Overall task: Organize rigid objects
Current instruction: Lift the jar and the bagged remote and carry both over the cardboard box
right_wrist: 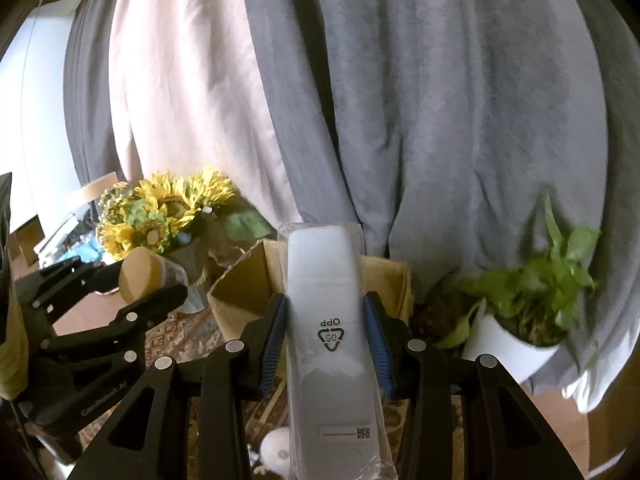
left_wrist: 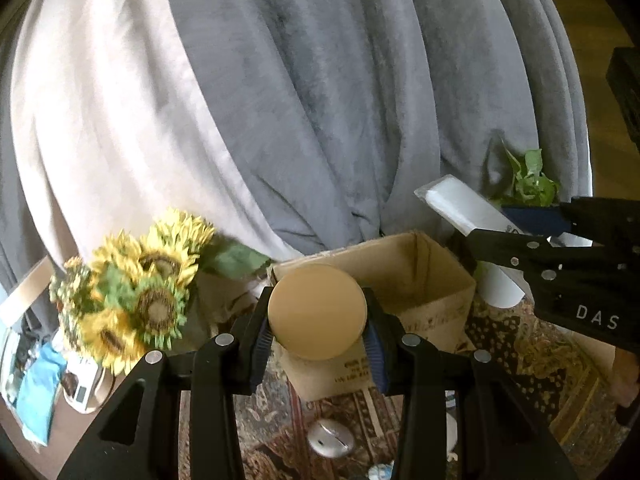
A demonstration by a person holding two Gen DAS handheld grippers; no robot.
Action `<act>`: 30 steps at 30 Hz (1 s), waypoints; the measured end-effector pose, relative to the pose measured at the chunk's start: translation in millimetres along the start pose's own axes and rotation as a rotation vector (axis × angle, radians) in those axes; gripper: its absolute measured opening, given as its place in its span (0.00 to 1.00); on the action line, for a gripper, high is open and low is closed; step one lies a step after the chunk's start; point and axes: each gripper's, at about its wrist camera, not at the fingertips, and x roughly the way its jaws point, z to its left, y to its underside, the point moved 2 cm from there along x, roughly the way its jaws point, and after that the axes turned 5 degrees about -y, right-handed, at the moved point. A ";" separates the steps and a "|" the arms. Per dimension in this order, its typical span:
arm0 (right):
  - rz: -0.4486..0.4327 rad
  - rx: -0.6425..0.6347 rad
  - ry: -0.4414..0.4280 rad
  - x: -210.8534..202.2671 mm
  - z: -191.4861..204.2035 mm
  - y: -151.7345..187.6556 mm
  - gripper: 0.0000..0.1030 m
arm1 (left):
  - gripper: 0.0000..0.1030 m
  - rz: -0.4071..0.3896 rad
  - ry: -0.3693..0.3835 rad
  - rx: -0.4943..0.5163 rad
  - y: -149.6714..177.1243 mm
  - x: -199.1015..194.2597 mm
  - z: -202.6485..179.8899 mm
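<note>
- Left gripper (left_wrist: 318, 334), low centre of the left view: closed on a round jar (left_wrist: 317, 311), blue pads pressed to both its sides; tan flat end faces the cam.
- Same jar (right_wrist: 150, 278) shows at mid-left of the right view, lying sideways in the left gripper (right_wrist: 132, 292), w/ a dark label band on its body.
- Right gripper (right_wrist: 327, 346), low centre of the right view: closed on a white bottle (right_wrist: 330, 320) sealed in clear plastic wrap, pads on both sides. Wrap has an "OPP 05" recycling mark and a barcode sticker lower down.
- In the left view the right gripper (left_wrist: 532, 222) comes in from the right edge, bottle (left_wrist: 464, 208) tilted toward upper left.
- Open cardboard box (left_wrist: 432, 280) sits just behind the jar, centre frame, flaps up. In the right view the box (right_wrist: 244, 292) is behind the bottle.
- Box stands on a patterned rug (left_wrist: 520, 344).
- Sunflower bunch (left_wrist: 136, 284) left of the box; potted green plant (right_wrist: 532, 292) in a white pot to the right.
- Computer mouse (left_wrist: 331, 438) on the rug, bottom centre, between the left gripper's arms.
- Grey & pale curtains (left_wrist: 320, 100) fill the upper half of both views.
</note>
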 end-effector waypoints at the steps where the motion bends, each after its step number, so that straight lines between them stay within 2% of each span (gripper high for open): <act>1: 0.006 -0.010 0.005 4.1 -0.5 -4.8 0.39 | 0.39 0.000 0.003 0.004 -2.9 3.1 0.3; 10: 0.069 -0.081 -0.022 43.7 -6.3 -33.5 0.39 | 0.39 0.034 0.047 0.067 -30.9 47.0 3.4; 18: 0.172 -0.155 -0.053 91.1 -19.6 -49.9 0.39 | 0.39 0.128 0.106 0.132 -42.5 96.3 0.5; 23: 0.262 -0.176 -0.086 126.0 -24.8 -49.8 0.39 | 0.39 0.211 0.141 0.149 -42.2 127.3 1.4; 30: 0.373 -0.173 -0.115 170.0 -34.9 -31.9 0.39 | 0.39 0.314 0.169 0.196 -31.1 166.5 -2.3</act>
